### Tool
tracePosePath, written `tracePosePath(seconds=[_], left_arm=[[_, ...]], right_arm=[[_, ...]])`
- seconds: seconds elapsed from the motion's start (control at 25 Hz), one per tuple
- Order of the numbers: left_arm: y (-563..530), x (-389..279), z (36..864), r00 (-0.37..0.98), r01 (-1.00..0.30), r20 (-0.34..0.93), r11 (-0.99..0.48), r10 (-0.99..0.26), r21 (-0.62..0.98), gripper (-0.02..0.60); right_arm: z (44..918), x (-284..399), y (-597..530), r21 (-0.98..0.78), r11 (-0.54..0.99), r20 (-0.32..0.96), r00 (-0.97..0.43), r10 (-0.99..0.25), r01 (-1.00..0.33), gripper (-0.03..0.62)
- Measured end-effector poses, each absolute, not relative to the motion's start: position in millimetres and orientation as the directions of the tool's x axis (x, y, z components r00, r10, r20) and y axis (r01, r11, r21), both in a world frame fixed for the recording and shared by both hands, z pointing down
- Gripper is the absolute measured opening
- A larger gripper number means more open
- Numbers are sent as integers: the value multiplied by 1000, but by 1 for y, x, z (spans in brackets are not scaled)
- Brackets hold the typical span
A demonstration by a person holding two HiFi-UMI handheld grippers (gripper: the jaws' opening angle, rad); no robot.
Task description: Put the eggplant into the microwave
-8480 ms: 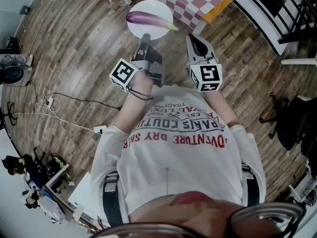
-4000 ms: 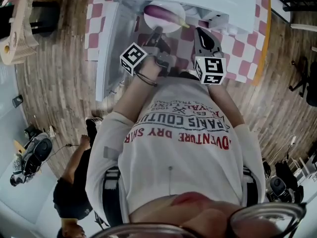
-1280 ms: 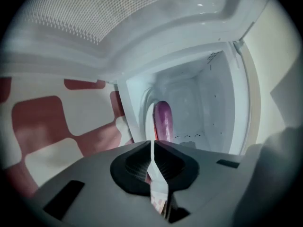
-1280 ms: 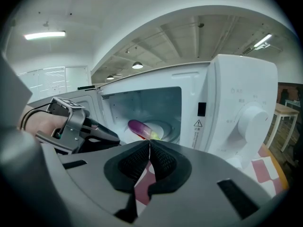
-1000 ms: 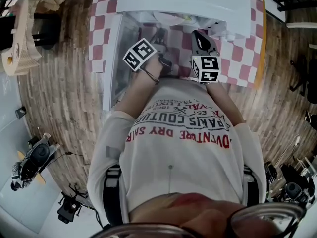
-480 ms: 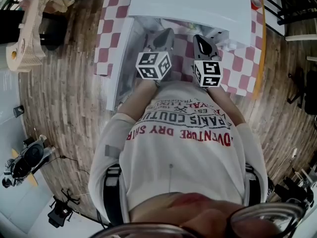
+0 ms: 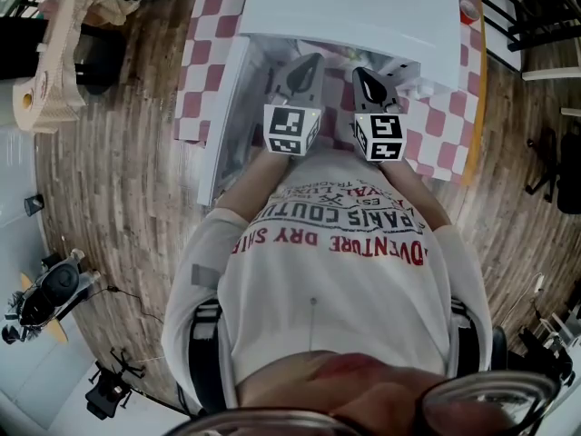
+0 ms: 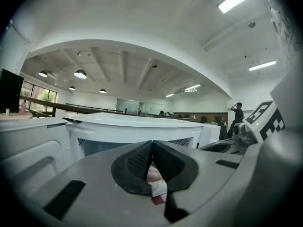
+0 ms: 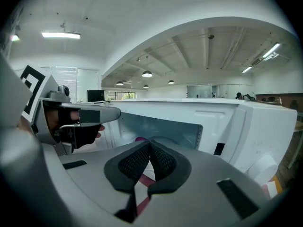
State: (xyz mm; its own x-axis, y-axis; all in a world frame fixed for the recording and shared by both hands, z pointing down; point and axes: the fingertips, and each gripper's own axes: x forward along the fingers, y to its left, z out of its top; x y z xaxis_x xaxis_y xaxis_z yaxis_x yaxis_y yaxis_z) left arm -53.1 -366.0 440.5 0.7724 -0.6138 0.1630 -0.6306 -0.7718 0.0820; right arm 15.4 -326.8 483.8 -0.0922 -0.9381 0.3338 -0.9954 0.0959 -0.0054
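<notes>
— Head view?
— My left gripper (image 7: 304, 69) and right gripper (image 7: 366, 80) sit side by side at the open microwave (image 7: 363, 7) on the counter (image 7: 443, 127).
— Left gripper view?
— Jaws pressed together, nothing between them.
— Right gripper view?
— Also closed and empty (a purple sliver of eggplant (image 9: 140, 139) shows just beyond its tips, inside the cavity).

**White Oven, Checked Cloth**

The grey left gripper (image 7: 307, 62) and grey right gripper (image 7: 363, 75) have black dimpled pads (image 8: 137, 162) and black-and-white marker cubes (image 7: 291, 130). Ahead is a glossy white box-shaped microwave (image 7: 354, 7). Beneath lies a red-and-white checked tablecloth (image 7: 204, 71). Beyond the left gripper is brown wood-plank floor (image 7: 118, 180).
</notes>
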Motion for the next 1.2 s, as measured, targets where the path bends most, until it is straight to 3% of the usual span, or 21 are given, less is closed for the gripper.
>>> tracePosePath(seconds=[1.2], left_arm=[[-369, -54, 458, 747, -655, 229, -749, -624, 96, 28]], right_arm=[[488, 26, -322, -20, 71, 349, -73, -934, -997, 26]])
